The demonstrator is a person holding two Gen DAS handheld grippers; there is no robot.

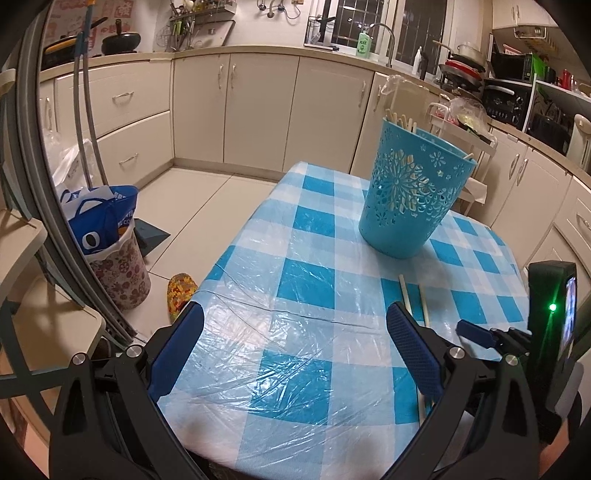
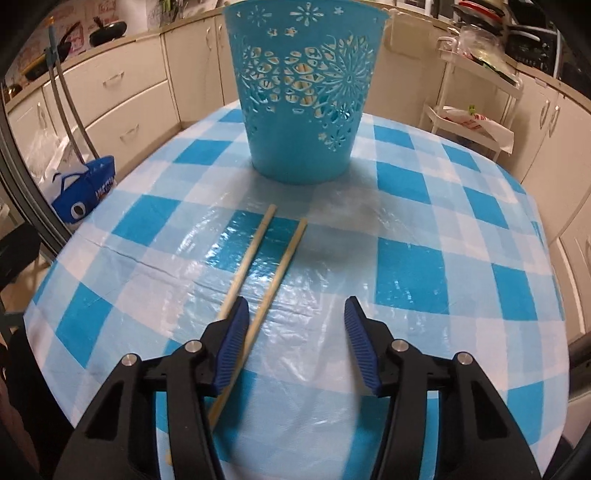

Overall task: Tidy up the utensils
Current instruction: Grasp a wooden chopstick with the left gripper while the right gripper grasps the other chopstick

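Side by side, two chopsticks (image 2: pixel 255 258) point lengthwise toward the basket (image 2: pixel 303 92).

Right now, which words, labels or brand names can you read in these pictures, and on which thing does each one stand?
"AXE": on the green bottle by the window.
Red characters on the wall poster: too blurred to read.
White print on the blue bag: unreadable.
Red print on the white plastic bag on the cart: unreadable.

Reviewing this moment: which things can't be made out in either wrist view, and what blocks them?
- Chopsticks on the table: near ends hidden under the right gripper in the right wrist view; touching its pads or not, unclear.
- Blue basket: how many chopsticks it holds; its wall hides most in the left wrist view, and the top edge cuts off its rim in the right.
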